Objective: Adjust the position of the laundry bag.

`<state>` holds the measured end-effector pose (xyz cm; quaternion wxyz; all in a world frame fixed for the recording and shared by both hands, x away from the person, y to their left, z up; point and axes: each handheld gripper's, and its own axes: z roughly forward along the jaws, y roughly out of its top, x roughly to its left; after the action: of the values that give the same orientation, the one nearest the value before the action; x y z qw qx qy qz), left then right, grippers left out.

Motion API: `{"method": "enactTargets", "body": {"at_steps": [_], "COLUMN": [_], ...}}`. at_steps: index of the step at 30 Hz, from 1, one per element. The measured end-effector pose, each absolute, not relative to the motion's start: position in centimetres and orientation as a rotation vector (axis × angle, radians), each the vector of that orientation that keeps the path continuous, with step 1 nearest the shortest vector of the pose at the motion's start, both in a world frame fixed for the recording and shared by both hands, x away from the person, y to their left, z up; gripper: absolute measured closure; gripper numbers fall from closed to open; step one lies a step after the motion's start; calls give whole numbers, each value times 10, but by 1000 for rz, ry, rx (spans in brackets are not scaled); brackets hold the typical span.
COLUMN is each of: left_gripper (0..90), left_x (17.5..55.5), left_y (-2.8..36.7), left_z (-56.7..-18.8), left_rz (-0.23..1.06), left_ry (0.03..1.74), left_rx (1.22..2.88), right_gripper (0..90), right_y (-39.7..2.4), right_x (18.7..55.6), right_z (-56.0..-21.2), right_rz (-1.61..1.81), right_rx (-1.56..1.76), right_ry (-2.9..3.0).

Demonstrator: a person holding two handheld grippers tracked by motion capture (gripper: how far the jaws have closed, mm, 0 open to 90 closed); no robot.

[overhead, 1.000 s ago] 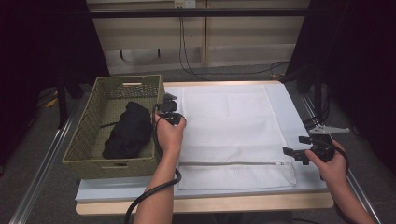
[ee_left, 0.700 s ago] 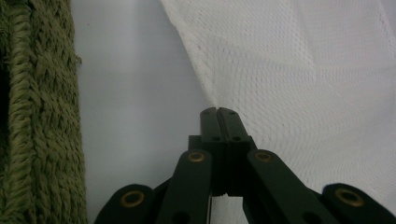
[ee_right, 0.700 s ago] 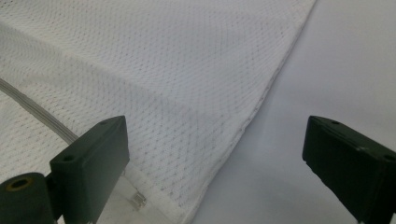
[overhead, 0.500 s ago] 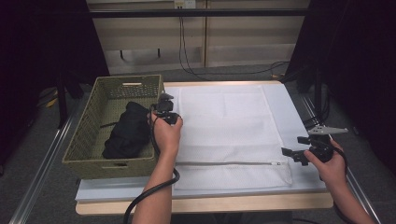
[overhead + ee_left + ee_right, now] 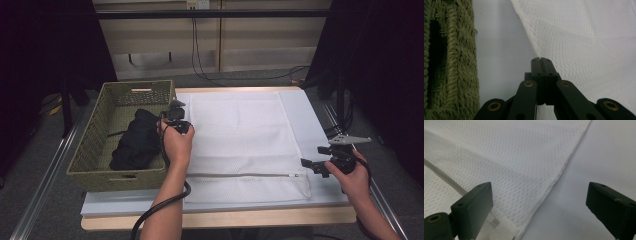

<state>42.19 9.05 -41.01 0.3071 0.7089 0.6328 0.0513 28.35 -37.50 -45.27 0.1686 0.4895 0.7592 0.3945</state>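
A white mesh bag [image 5: 240, 130] lies flat on the table, with a zipper [image 5: 245, 175] running along its near side. My left gripper [image 5: 175, 106] sits between the bag's left edge and an olive woven basket [image 5: 120, 172]. In the left gripper view its jaws are pressed together at the bag's [image 5: 586, 45] hem, the left gripper [image 5: 540, 60] showing nothing between them. My right gripper [image 5: 312, 157] hovers by the zipper's right end. In the right gripper view the right gripper [image 5: 537, 192] stands wide open over the bag's [image 5: 511, 157] corner, the zipper [image 5: 446, 181] beside one jaw.
A black garment [image 5: 137, 140] lies bundled inside the basket. The bag rests on a pale mat [image 5: 310, 115] covering the wooden table. Metal rails run along both sides of the table, and cables trail on the floor behind it.
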Motion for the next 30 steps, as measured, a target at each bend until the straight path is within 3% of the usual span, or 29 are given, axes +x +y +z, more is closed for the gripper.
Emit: {"method": "enactTargets", "body": {"at_steps": [7,11,18,22,30], "left_gripper": [887,798,720,633,541], "left_x": [421,421,419,416,413], "left_y": [90,92,94,92,79], "left_z": [-405,-400,-396,-396,-399], "left_rz": [144,160,155,132,45], "left_ry": [1662,1651,1638,1606,1518], "left_rx": [1869,1871,1854,1839,1844], "right_gripper": [67,67,67,67,67], "right_y": [-374,-373,-370,-369,-368], "right_x": [284,284,284,284,283], "right_z": [-453,-453,-454,-454,-455], "right_rz": [1121,1118,1112,1109,1100], "right_rx": [1386,1388,1385,1378,1388], "right_ry": [2161,2164,2175,2184,2181]}}
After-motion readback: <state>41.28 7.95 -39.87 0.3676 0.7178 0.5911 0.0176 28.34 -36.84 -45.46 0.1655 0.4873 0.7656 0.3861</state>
